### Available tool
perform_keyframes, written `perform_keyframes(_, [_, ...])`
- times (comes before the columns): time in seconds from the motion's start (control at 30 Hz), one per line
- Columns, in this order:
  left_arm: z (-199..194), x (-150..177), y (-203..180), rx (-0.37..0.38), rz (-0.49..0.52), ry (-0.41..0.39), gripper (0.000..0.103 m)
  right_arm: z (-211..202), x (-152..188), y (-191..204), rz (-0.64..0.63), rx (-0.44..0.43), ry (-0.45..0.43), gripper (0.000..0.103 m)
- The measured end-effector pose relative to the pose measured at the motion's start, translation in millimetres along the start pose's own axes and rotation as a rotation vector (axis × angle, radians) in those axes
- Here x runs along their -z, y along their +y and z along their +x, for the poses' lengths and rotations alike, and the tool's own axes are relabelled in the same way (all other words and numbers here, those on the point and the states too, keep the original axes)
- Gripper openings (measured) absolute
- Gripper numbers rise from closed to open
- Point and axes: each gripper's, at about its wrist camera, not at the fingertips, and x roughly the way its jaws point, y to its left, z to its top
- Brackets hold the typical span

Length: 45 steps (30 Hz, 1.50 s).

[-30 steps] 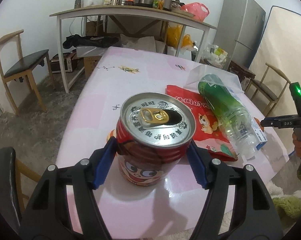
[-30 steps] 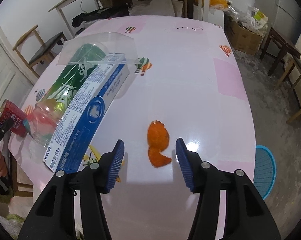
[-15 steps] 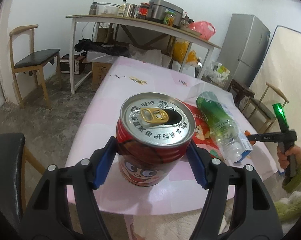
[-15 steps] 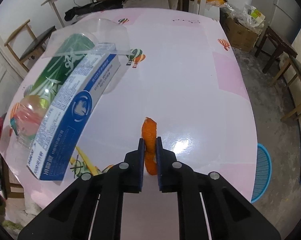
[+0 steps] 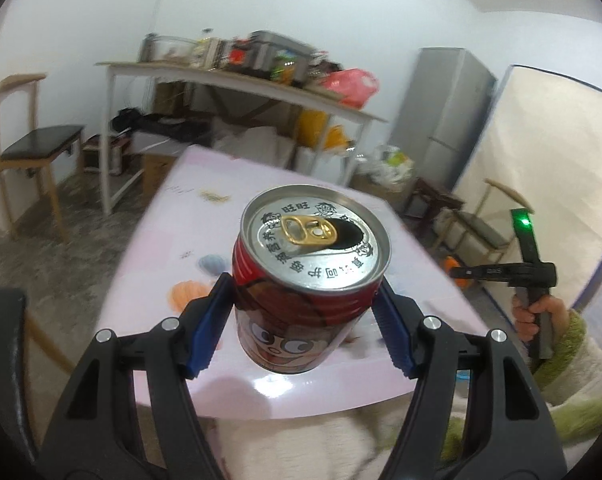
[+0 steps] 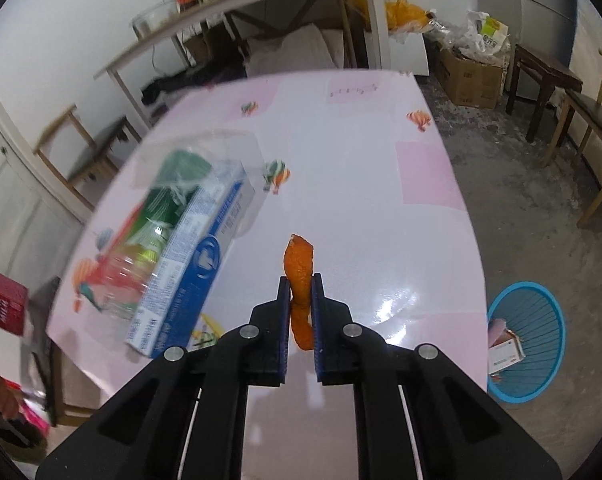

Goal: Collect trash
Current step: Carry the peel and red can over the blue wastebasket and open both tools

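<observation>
The left gripper (image 5: pixel 303 312) held the can (image 5: pixel 307 280) clamped and tilted above the table (image 5: pixel 161 248); its open mouth could drip. The right gripper (image 6: pixel 300 300) pinched the peel (image 6: pixel 299 276) by a thin edge, which might slip before reaching the bin (image 6: pixel 529 360) on the right

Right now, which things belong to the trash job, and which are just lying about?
Job: can in the left gripper; peel in the right gripper; bottle, box, blue bin.

Lying about: chair, fridge, shelf clutter.
</observation>
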Motion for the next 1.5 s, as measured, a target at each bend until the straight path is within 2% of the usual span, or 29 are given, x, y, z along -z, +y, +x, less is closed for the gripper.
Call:
perform_keyframes(0.27, [42.3, -27.2, -79.1, 0.254, 0.081, 0.035, 0.065, -71.2, 15.4, -47.6, 0.125, -0.006, -0.149, 0.010])
perform_keyframes(0.37, [76.0, -35.9, -124.3, 0.358, 0.138, 0.089, 0.065, -96.7, 31.8, -84.1, 0.206, 0.046, -0.190, 0.010])
perform_keyframes(0.47, [125.7, -40.0, -178.3, 0.463, 0.164, 0.194, 0.065, -110.1, 48.5, -119.3, 0.286, 0.098, -0.205, 0.010])
perform_keyframes(0.57, [169.9, -37.9, -225.7, 0.535, 0.170, 0.302, 0.065, -114.7, 68.6, -167.6, 0.403, 0.125, -0.194, 0.010])
perform_keyframes(0.67, [232.4, -29.1, -284.3, 0.608, 0.143, 0.464, 0.065, -108.9, 84.2, -211.0, 0.501, 0.140, -0.171, 0.010])
perform_keyframes(0.77, [281.2, -11.7, -326.4, 0.617, 0.138, 0.595, 0.065, -97.4, 98.8, -247.8, 0.583, 0.157, -0.137, 0.010])
perform_keyframes(0.87, [337.0, 20.6, -376.8, 0.577, 0.185, 0.723, 0.065, -78.7, 115.1, -292.1, 0.688, 0.155, -0.088, 0.010])
perform_keyframes(1.07, [419.0, 77.7, -431.4, 0.494, 0.180, 0.932, 0.067, -42.0, 138.7, -364.7, 0.849, 0.131, -0.037, 0.013])
perform_keyframes(1.13, [431.9, 81.9, -429.5, 0.469, 0.140, 0.930, 0.075, -24.5, 144.4, -386.1, 0.878, 0.129, -0.019, 0.014])
perform_keyframes(1.23, [434.2, 76.0, -423.3, 0.487, 0.069, 0.901, 0.075, 6.8, 149.0, -408.7, 0.896, 0.128, 0.025, 0.018])
perform_keyframes(1.5, [394.7, 38.9, -405.9, 0.500, 0.122, 0.759, 0.075, 40.9, 152.8, -418.4, 0.897, 0.165, 0.050, 0.020])
